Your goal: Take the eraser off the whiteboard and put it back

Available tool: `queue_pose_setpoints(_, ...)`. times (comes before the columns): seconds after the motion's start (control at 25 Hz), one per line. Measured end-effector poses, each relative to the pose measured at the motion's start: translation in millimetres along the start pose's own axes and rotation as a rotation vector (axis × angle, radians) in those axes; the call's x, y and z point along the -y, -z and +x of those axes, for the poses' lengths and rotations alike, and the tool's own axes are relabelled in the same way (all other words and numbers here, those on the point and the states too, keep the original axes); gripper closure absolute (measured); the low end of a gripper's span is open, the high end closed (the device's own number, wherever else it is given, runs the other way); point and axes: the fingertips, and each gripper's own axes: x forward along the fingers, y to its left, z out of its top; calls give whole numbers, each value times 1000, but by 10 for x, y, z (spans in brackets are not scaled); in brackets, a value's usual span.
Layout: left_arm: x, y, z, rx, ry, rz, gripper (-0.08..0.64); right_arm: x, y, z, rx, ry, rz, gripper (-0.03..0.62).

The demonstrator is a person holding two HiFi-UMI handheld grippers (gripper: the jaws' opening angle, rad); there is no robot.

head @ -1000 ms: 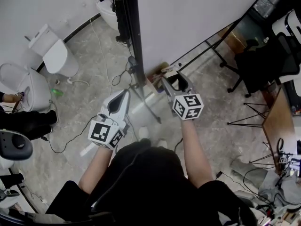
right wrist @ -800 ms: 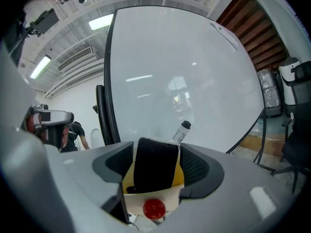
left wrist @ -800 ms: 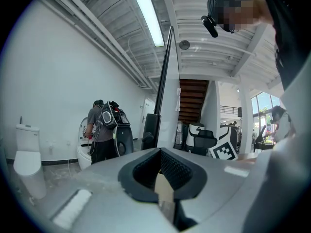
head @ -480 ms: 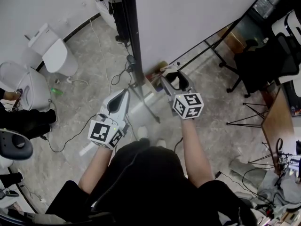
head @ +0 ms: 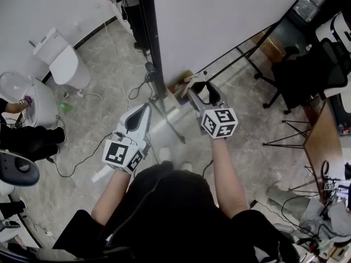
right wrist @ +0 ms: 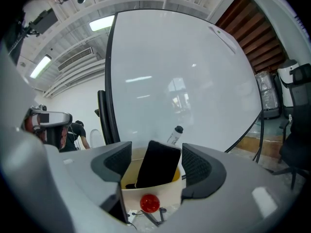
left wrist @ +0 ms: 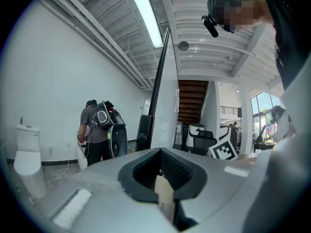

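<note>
The black eraser (right wrist: 158, 163) stands tilted inside a cream box (right wrist: 150, 193) at the foot of the whiteboard (right wrist: 184, 72). My right gripper (right wrist: 156, 165) is open. Its jaws have just been opening and stand on either side of the eraser without pressing on it. In the head view the right gripper (head: 204, 90) reaches into the box (head: 180, 86) below the whiteboard (head: 219, 21). The left gripper (head: 143, 111) hangs level to the left of the board's black frame. It is shut with nothing held, and its pads (left wrist: 167, 166) are closed together.
A red ball (right wrist: 147, 203) lies in front of the box and a marker (right wrist: 175, 135) leans behind it. The board's stand legs (head: 170, 122) and cables cross the floor. Toilets (head: 63, 59) stand at left and an office chair (head: 307, 75) at right. A person with a backpack (left wrist: 99, 125) stands beyond.
Both hands stay where they were. The view has shifted slightly and the person at the far top edge has moved a little.
</note>
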Motion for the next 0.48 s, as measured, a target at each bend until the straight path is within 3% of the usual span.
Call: queue_pose_setpoints(0.48,204,-56,-3,13,13,18,555,-59,-139,-285,25,-33,-14,263)
